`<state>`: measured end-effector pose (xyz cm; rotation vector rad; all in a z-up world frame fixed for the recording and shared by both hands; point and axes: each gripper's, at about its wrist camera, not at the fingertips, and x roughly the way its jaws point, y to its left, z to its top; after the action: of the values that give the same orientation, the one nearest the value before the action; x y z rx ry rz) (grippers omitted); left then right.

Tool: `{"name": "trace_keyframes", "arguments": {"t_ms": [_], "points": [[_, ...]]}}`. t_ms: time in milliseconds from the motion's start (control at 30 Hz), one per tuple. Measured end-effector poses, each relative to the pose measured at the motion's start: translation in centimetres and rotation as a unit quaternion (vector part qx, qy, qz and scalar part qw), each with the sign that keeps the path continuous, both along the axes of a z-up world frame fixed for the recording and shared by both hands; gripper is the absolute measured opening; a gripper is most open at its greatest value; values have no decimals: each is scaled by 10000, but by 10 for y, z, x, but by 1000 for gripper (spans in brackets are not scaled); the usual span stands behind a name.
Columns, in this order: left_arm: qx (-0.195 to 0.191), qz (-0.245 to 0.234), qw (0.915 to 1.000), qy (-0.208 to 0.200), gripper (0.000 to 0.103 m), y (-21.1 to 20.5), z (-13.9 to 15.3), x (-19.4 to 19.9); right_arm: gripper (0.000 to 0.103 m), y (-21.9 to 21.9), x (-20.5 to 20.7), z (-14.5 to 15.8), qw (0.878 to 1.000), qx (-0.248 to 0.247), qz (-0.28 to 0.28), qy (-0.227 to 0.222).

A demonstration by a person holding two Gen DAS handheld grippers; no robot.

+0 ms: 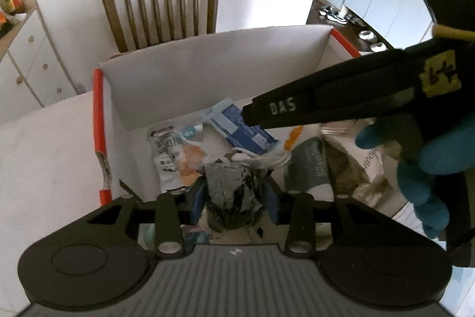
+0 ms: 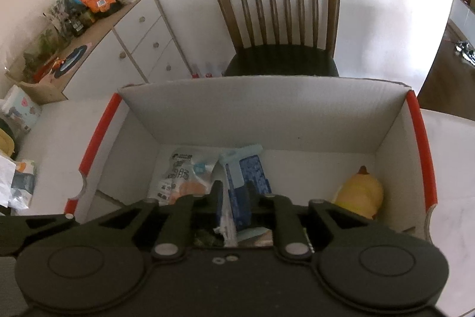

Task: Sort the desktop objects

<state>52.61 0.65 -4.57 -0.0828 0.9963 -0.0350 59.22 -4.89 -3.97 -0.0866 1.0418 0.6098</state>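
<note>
A white cardboard box with red edges stands on the white table; it also shows in the right wrist view. Inside lie a white snack pouch, a blue packet and a yellow plush toy. My left gripper is shut on a dark, shiny crumpled packet and holds it over the box's near side. My right gripper hangs over the box, its fingers a narrow gap apart with nothing clearly between them. It also shows in the left wrist view, reaching in from the right.
A wooden chair stands behind the table. A white cabinet with snacks and jars on top is at the back left. More packets lie in the box's right part. Loose items lie on the table's left edge.
</note>
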Motion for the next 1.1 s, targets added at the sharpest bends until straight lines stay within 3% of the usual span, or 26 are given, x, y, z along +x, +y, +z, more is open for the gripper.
{"name": "trace_keyframes", "arguments": {"t_ms": [33, 133, 367, 600, 1100], "points": [[-29, -2, 10000, -13, 56, 0, 1, -1, 20, -1, 0, 2, 10000, 10, -9, -17], [-188, 52, 9997, -110, 68, 3, 7, -5, 24, -4, -1, 8, 10000, 71, 29, -7], [-230, 157, 9991, -305, 71, 2, 24, -22, 32, -22, -7, 27, 9996, 284, -40, -10], [-389, 504, 9966, -532, 75, 4, 41, -51, 32, -47, -29, 46, 9990, 415, 52, -129], [-340, 604, 9954, -665, 75, -4, 59, -84, 33, -82, -71, 61, 9986, 391, 174, -310]]}}
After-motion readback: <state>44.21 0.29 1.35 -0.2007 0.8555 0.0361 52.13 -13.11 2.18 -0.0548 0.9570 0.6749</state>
